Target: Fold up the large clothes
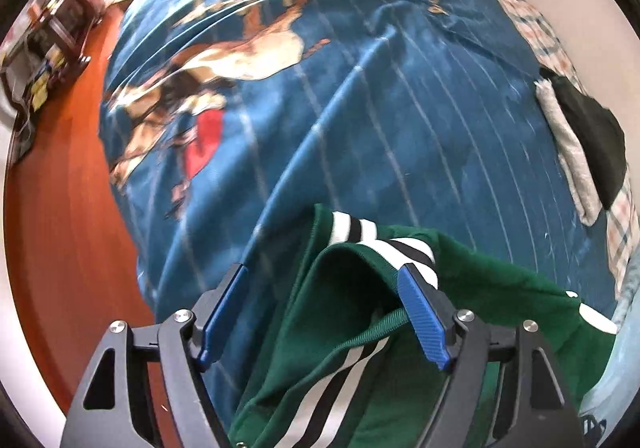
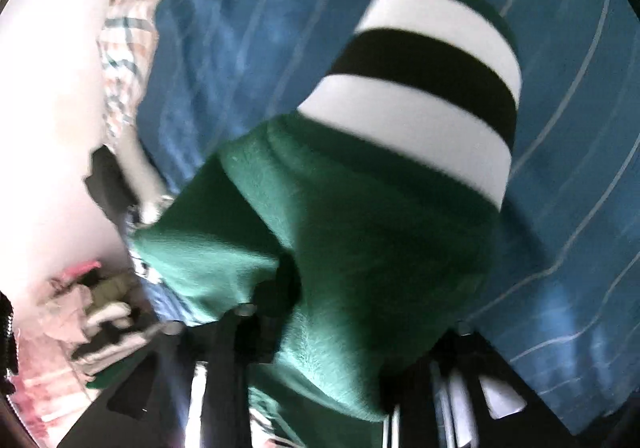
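The green garment (image 1: 360, 332) — a fleecy jacket or sweater with ribbed white-and-black striped bands — hung bunched at about 6 o'clock in the left wrist view, draped over the near edge of the bed's blue blanket (image 1: 360, 108). The left gripper (image 1: 324, 312) stood spread wide; its right blue pad (image 1: 422, 318) was touching a ribbed hem fold, the left pad (image 1: 222, 312) was clear of the cloth, so nothing was pinched. In the right wrist view the garment (image 2: 340, 232) filled the centre, its striped cuff (image 2: 424, 88) reaching toward 1 o'clock over the blanket (image 2: 560, 128). Cloth covered the right gripper (image 2: 320, 328), and the frame was blurred; whether it was pinching the fabric could not be told. Judgement on handling: soft, limp, moderately heavy for clothing, and napped, so not slippery; it will sag and fold on itself wherever unsupported, and no care for breakage is needed. Best holds are likely the ribbed hem and cuffs — thicker, firmer edges that fill the pads and mark the garment's corners. A single layer of body fabric would likely stretch and slide. Other clothes, grey and black (image 1: 584, 152), lay at 3 o'clock on the bed, well apart from the garment.
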Tool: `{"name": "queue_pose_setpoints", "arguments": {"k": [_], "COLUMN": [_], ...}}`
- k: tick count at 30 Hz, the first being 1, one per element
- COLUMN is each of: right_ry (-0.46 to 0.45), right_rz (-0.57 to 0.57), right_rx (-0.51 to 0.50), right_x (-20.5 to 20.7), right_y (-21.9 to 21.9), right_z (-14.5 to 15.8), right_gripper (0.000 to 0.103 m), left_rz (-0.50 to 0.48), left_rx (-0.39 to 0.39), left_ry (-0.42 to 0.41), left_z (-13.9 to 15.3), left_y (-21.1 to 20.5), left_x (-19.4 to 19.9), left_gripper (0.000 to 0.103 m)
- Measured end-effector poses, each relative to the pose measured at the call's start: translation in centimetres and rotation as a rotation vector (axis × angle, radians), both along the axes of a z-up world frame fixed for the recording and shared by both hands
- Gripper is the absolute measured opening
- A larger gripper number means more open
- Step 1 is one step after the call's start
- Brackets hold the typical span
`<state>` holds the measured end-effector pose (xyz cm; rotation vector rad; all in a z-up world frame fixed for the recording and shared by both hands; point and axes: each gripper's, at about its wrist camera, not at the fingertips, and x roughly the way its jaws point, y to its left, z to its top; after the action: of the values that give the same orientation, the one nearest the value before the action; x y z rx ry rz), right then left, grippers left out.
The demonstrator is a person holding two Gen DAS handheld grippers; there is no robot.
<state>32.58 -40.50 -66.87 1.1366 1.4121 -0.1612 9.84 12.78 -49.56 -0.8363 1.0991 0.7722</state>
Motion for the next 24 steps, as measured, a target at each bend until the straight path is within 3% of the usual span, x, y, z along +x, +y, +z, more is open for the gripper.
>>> {"name": "queue_pose_setpoints", "arguments": {"k": [3, 7, 10, 11, 12, 14, 17, 20, 24], "right_ry": [0.036, 0.03, 0.054, 0.021, -0.026, -0.129, -0.22, -0.261, -0.138], "right_rz": [0.06, 0.126, 0.313, 0.39, 0.48, 0.653, 0.775, 0.811, 0.835], "right_rx": [-0.035, -0.119, -0.388, -0.484, -0.54, -0.538, -0.456, -0.466, -0.463], "right_x": [-0.2, -1.2, -1.3, -1.1, -0.6, 1.3, 4.9, 10.2, 15.5], "right_y": [-0.9, -2.2, -0.4, 0.8, 2.7, 7.7, 13.6, 18.6, 22.3], "right_z": [0.3, 3.2, 7.0, 8.2, 8.9, 9.5, 8.5, 4.7, -3.1], "right_gripper": [0.057, 0.06, 0.061, 0.061, 0.061, 0.061, 0.058, 0.011, 0.006], "left_rz": [0.0, -0.007, -0.1, -0.117, -0.131, -0.129, -0.101, -0.127, -0.15], "left_rx": [0.007, 0.011, 0.068, 0.083, 0.11, 0.089, 0.029, 0.037, 0.041], "left_ry": [-0.036, -0.132, -0.024, -0.005, 0.064, 0.104, 0.106, 0.109, 0.095], "left_z": [1.5, 3.2, 1.0, 0.3, -1.2, -3.5, -5.7, -5.8, -5.7], "left_y": [-0.2, -1.0, -2.0, -2.1, -2.0, -1.1, 0.2, 0.3, 0.3], "left_x": [-0.2, -0.7, 1.5, 1.9, 2.8, 3.7, 4.3, 4.9, 4.7], "left_gripper": [0.075, 0.076, 0.079, 0.079, 0.079, 0.082, 0.084, 0.084, 0.084]}}
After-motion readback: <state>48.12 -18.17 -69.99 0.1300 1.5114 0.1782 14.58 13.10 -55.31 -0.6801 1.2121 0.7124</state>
